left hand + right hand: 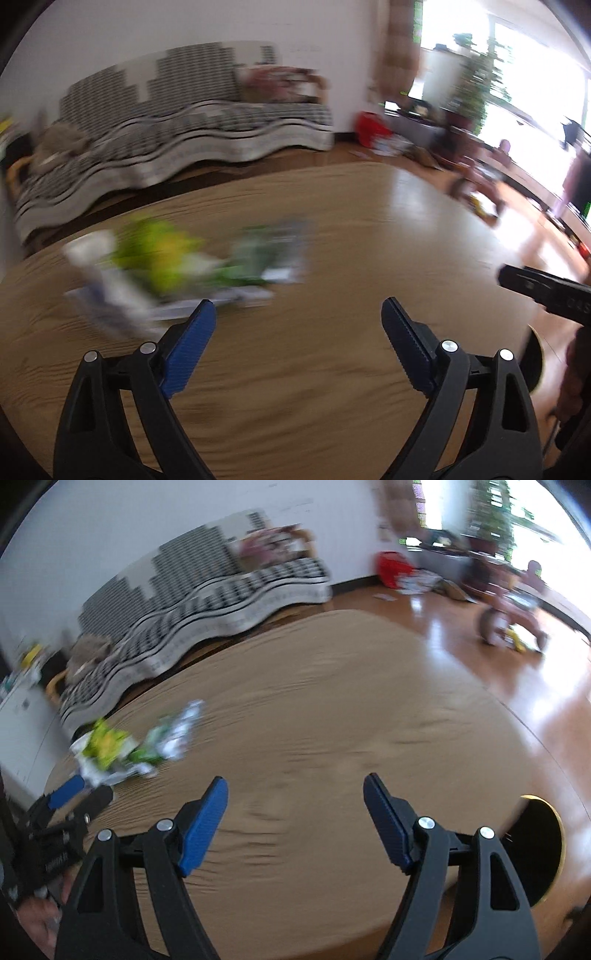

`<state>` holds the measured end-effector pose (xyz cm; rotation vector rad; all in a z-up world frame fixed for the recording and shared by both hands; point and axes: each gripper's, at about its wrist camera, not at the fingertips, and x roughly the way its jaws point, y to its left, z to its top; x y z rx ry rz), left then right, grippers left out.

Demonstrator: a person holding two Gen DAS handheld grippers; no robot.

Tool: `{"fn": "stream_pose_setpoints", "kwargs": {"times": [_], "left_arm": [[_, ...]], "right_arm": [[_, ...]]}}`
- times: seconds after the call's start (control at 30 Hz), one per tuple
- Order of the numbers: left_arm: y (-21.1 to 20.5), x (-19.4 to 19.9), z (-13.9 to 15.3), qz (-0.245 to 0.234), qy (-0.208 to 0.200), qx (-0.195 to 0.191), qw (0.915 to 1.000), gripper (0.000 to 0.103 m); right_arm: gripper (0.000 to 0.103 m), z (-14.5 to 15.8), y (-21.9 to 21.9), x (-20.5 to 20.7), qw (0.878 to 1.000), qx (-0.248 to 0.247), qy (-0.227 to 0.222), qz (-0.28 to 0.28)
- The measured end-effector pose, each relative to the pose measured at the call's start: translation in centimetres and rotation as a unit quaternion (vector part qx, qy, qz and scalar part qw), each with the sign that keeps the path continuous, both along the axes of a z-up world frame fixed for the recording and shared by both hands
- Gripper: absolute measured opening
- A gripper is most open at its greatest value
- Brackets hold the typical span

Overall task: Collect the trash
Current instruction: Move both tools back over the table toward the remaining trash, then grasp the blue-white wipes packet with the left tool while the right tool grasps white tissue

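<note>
A blurred heap of trash (159,254) lies on the left part of the round wooden table (332,369): green and yellow wrappers, white paper and a silvery wrapper (277,251). My left gripper (297,306) hovers just right of the heap, open, with nothing between its blue pads. In the right wrist view the same heap (122,749) sits far left on the table (332,720). My right gripper (295,779) is open and empty over bare wood. The left gripper (83,794) shows at the lower left, close to the heap.
A dark round bin with a yellow rim (546,849) sits below the table's right edge. Behind the table is a striped sofa (166,122). A pink tricycle (513,616) and a red bag (391,568) are on the shiny floor. A white cabinet (22,723) stands left.
</note>
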<state>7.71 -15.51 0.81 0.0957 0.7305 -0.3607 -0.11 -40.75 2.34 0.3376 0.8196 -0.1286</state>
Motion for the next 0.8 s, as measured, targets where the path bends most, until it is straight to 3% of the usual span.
{"fn": "stream_pose_setpoints", "kwargs": {"times": [0.2,0.33,0.57,0.8], "left_arm": [[12.8,3.3,-1.5,0.112,0.019,-0.009,0.9935,0.088],[18.5,4.6,-3.0,0.156,0.042,-0.021,0.9867,0.088],[20.8,5.3,-4.2,0.165,0.054,-0.013,0.9848,0.088],[21.7,6.2,-5.5,0.165,0.066,-0.011,0.9840,0.088]], "right_arm": [[0.073,-1.1,10.6,5.0,0.995,0.002,0.000,0.101],[0.073,-2.7,16.8,7.8,0.988,0.002,0.010,0.154],[0.070,-6.3,25.3,11.6,0.973,-0.025,0.036,0.226],[0.070,-7.9,29.4,14.3,0.970,-0.048,0.030,0.236]]}}
